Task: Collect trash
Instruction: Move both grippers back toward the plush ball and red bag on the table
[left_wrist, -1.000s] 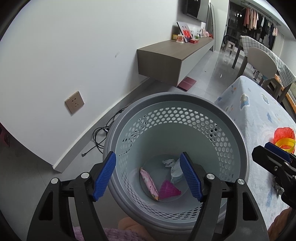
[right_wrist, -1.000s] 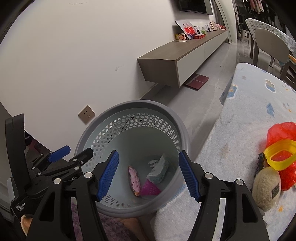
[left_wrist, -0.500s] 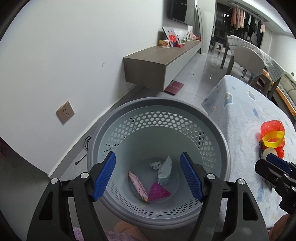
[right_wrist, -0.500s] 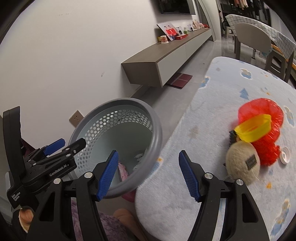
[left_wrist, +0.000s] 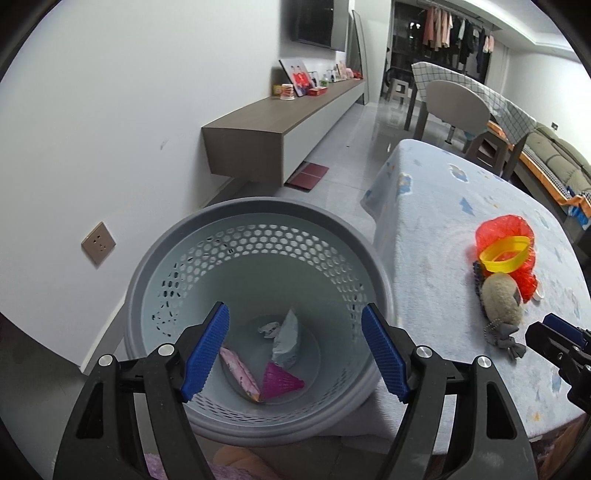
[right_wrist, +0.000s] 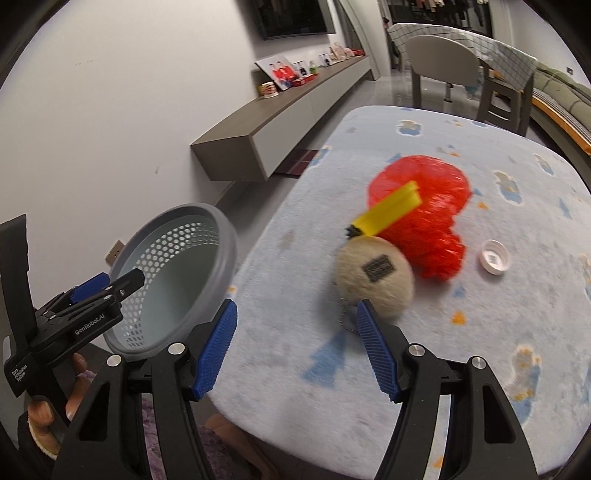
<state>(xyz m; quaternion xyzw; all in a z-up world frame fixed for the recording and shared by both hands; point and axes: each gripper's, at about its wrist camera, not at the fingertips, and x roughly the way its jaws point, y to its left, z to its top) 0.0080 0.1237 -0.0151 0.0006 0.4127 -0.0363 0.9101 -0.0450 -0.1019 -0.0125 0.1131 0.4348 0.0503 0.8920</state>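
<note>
A grey perforated basket (left_wrist: 258, 205) stands beside the table and holds a pink wrapper (left_wrist: 240, 373), a magenta piece (left_wrist: 280, 380) and a crumpled grey wrapper (left_wrist: 288, 339). My left gripper (left_wrist: 294, 309) hovers open above the basket mouth, nothing between its pads. On the blue cloth-covered table (right_wrist: 517, 147) lie a red mesh bag (right_wrist: 424, 195), a yellow ring (right_wrist: 388, 210), a beige fuzzy ball (right_wrist: 373, 273) with a chain, and a white cap (right_wrist: 493, 256). My right gripper (right_wrist: 296, 304) is open over the table's near edge, just short of the ball.
The basket (right_wrist: 221, 236) sits left of the table's corner, with a white wall and a socket (left_wrist: 98, 242) behind it. A floating wooden shelf (left_wrist: 266, 122) runs along the wall. Chairs (left_wrist: 454, 107) and a sofa stand beyond the table.
My right gripper has swung from above the basket to over the table, up to the fuzzy ball. The left gripper drifted, bringing the table's items into its view. Both stayed open.
</note>
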